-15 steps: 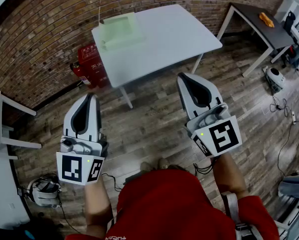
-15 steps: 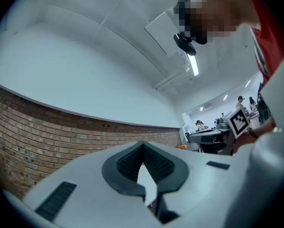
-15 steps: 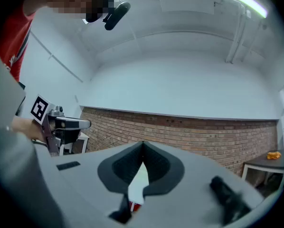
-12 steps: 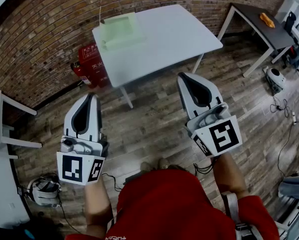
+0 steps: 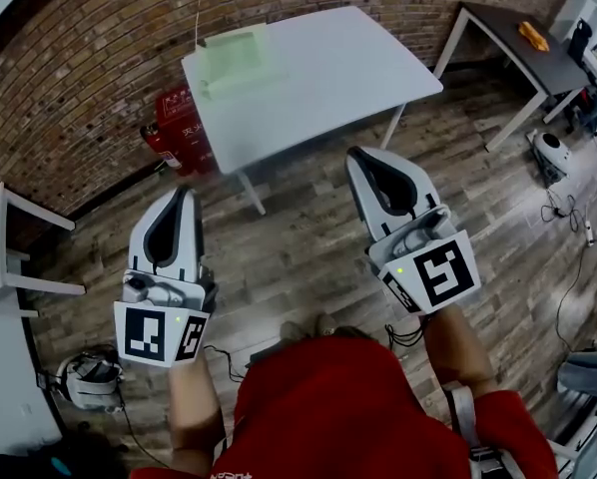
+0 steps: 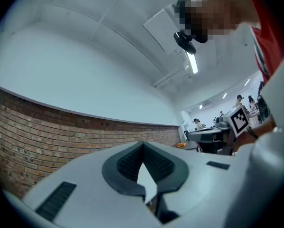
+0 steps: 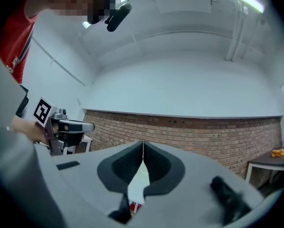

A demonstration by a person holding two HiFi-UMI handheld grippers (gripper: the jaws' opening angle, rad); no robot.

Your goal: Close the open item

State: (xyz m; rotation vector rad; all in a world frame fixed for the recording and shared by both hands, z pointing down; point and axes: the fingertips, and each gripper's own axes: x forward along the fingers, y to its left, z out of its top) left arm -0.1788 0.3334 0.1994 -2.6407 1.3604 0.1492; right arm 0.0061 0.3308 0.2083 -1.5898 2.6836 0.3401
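Now | left claw (image 5: 184,191) pressed together, empty | right claw (image 5: 356,154) pressed together, empty | pale green box (image 5: 234,60) flat at white counter's (image 5: 338,78) corner

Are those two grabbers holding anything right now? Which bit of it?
Nothing is held. The left gripper and the right gripper are both shut, with nothing between their fingers.
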